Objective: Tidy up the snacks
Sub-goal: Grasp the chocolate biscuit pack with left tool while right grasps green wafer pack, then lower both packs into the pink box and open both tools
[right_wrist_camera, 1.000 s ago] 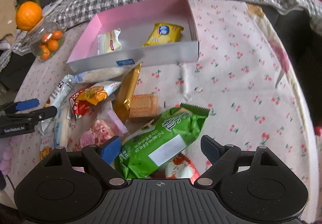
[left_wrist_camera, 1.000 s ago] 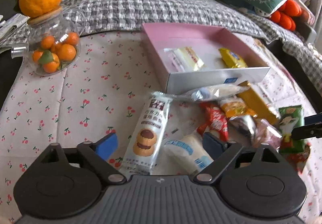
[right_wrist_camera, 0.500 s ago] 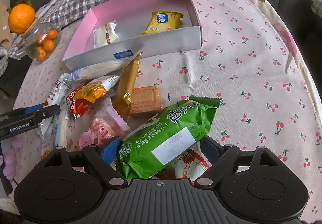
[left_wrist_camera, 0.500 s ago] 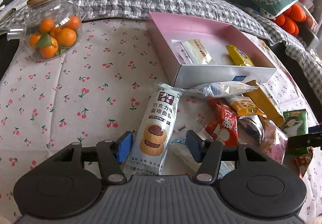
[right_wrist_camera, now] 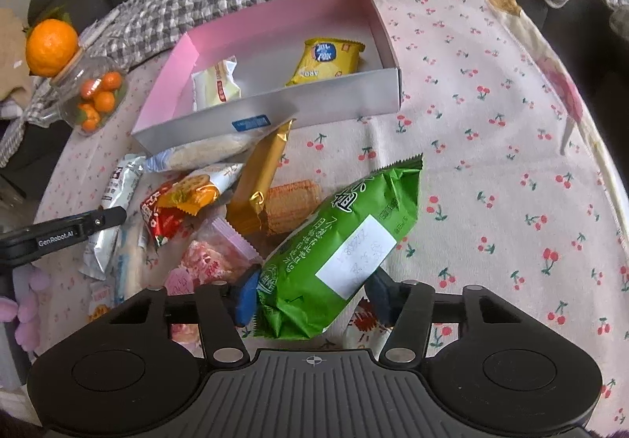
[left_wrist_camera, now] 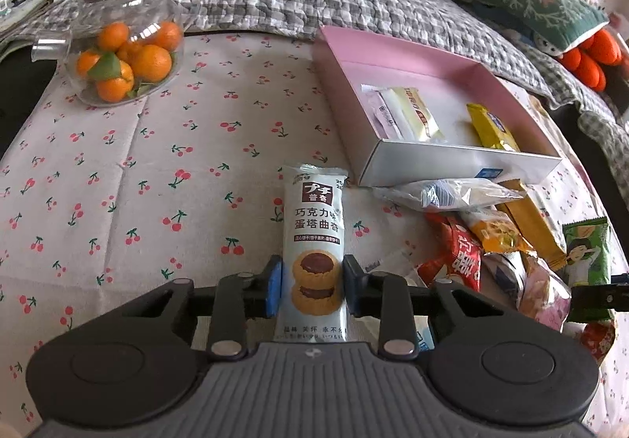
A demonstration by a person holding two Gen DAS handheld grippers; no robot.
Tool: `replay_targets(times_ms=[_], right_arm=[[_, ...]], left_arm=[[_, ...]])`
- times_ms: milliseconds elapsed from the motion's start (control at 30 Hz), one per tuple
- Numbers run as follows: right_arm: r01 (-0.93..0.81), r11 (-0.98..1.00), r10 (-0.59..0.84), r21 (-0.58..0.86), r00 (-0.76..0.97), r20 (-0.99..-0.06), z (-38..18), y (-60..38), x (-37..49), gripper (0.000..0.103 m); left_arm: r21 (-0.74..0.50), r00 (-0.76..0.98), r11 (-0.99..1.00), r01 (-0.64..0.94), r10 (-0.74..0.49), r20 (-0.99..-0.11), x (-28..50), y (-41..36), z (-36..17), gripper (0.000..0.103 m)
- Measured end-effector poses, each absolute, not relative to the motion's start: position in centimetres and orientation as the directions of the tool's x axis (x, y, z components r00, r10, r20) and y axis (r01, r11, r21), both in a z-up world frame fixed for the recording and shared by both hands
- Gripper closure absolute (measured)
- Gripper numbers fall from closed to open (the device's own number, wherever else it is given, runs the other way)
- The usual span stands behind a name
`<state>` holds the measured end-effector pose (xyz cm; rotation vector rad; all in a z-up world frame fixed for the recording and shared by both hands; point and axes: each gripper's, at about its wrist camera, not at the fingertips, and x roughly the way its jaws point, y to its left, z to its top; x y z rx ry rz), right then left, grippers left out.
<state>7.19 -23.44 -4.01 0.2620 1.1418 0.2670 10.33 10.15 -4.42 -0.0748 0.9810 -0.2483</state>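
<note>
Our left claw (left_wrist_camera: 312, 286) has just been closing and clamps the biscuit packet (left_wrist_camera: 314, 237); our right claw (right_wrist_camera: 310, 296) likewise nips the green bag (right_wrist_camera: 342, 245). The pink box (left_wrist_camera: 452, 157) lies ahead, nearer our left.

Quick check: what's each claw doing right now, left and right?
Left claw: just closed on the cookie packet.
Right claw: just closed on the green snack bag.
</note>
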Motion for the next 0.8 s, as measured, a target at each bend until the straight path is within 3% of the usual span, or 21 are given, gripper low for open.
replay_targets(times_ms=[800], right_arm=[[-0.031, 0.916, 0.363, 0.4, 0.491, -0.792, -0.6, -25.3, 7.8, 0.053]], left_arm=[[-0.286, 0.567, 0.953, 0.101, -0.292, -0.77, 10.2, 10.6, -0.8, 0.075]])
